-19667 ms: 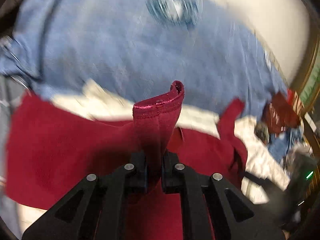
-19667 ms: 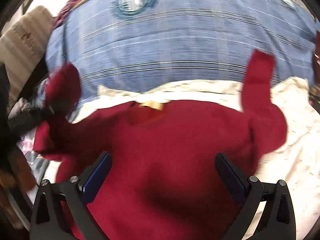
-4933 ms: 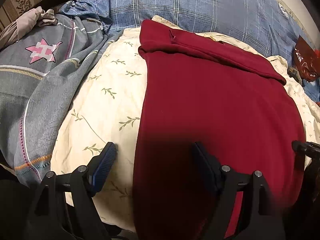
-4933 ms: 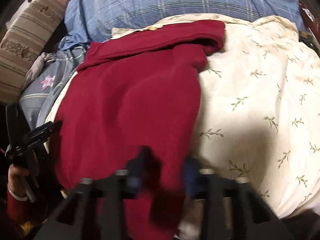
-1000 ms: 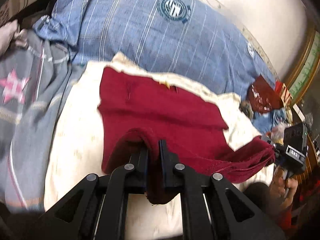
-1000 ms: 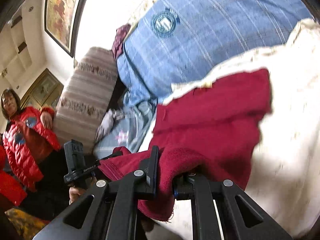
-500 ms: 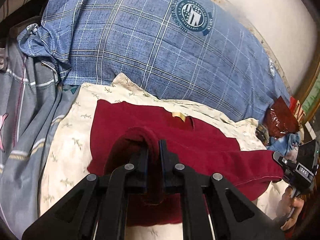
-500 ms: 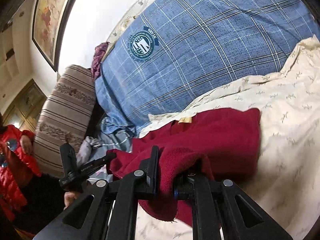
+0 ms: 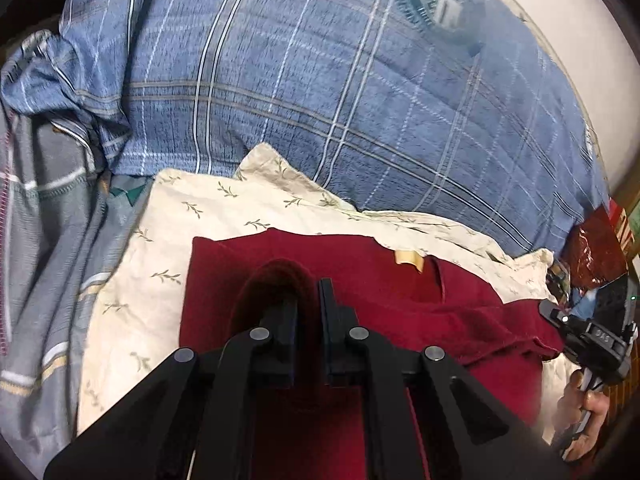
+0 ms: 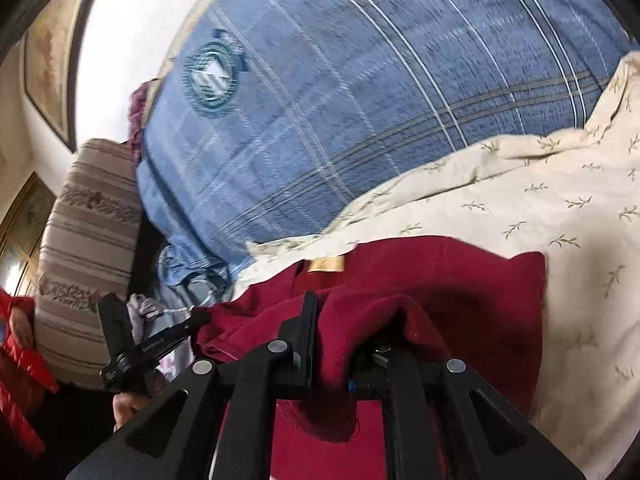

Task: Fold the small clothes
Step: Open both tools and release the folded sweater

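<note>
A dark red sweater (image 9: 360, 276) lies on a cream leaf-print sheet (image 9: 208, 200), tan neck label (image 9: 408, 258) at its far edge. My left gripper (image 9: 308, 292) is shut on a fold of the sweater's hem and holds it over the garment's upper left part. My right gripper (image 10: 344, 320) is shut on the hem's other corner, which drapes over its fingers; the sweater (image 10: 460, 272) and label (image 10: 326, 265) lie just beyond. Each gripper shows in the other's view: the right one (image 9: 588, 340) at the right edge, the left one (image 10: 136, 344) at the left.
A large blue plaid pillow (image 9: 320, 80) rises just behind the sweater. A grey patterned blanket (image 9: 52, 240) lies left. A striped cushion (image 10: 88, 240) and a person in a red jacket (image 10: 20, 360) are at far left. Red bags (image 9: 592, 248) sit at right.
Both grippers have carried the held hem forward and down toward the collar end, so the lower half now lies over the upper half. Both stay shut on the cloth.
</note>
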A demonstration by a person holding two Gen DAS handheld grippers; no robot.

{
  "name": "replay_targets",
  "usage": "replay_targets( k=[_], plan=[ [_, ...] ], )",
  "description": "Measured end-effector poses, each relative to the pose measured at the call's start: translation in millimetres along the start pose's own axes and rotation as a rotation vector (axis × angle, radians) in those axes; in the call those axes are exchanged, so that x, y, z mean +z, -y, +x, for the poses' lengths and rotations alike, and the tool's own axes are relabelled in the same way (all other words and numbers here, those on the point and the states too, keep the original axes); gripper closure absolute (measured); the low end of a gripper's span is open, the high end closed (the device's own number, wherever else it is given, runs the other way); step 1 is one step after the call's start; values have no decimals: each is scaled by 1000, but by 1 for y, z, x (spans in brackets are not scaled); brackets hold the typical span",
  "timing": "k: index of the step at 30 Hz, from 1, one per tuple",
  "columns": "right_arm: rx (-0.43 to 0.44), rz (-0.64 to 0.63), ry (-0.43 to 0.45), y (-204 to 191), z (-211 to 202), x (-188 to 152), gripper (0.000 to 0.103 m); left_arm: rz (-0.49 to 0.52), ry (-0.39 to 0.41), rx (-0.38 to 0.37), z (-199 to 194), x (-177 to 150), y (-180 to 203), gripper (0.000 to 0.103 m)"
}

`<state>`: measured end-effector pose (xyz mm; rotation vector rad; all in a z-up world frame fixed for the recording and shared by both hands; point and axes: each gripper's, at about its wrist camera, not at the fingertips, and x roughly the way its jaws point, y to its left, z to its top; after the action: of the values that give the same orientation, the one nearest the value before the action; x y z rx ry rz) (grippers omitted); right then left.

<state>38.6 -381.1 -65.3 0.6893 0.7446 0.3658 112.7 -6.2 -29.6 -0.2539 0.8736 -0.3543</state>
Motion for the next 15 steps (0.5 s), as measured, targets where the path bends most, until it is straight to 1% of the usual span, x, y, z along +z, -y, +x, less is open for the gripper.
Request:
replay_targets(
  k=[3, 4, 6, 7, 8, 9, 10, 11, 12, 13, 14, 15],
  plan=[
    [-26, 71, -58, 24, 25, 6, 90, -14, -27, 5, 18, 1, -7, 96],
    [-22, 103, -77, 32, 30, 7, 90, -26, -33, 0, 22, 1, -10, 92],
    [22, 136, -82, 39, 26, 11, 88, -49, -41, -28, 22, 4, -15, 90],
    [48, 142, -69, 40, 20, 12, 86, -55, -48, -39, 21, 5, -16, 86],
    [83, 142, -40, 39, 8, 14, 77, -58, -46, -51, 17, 7, -17, 81],
    [94, 140, -26, 38, 3, 15, 65, -58, -38, -64, 14, 8, -17, 80],
    [98, 134, -9, 35, -6, 15, 58, -57, -29, -73, 10, 9, -16, 75],
    [74, 114, 19, 30, -18, 14, 46, -58, -21, -76, 6, 10, -15, 67],
    [56, 93, 38, 26, -25, 14, 44, -59, -19, -85, 4, 10, -14, 62],
    [50, 67, 51, 21, -36, 12, 44, -59, -19, -94, 2, 10, -13, 48],
    [53, 57, 51, 19, -40, 10, 44, -58, -5, -82, -2, 10, -12, 32],
    [53, 42, 44, 15, -42, 8, 44, -55, 25, -55, -6, 11, -11, 27]
  ],
)
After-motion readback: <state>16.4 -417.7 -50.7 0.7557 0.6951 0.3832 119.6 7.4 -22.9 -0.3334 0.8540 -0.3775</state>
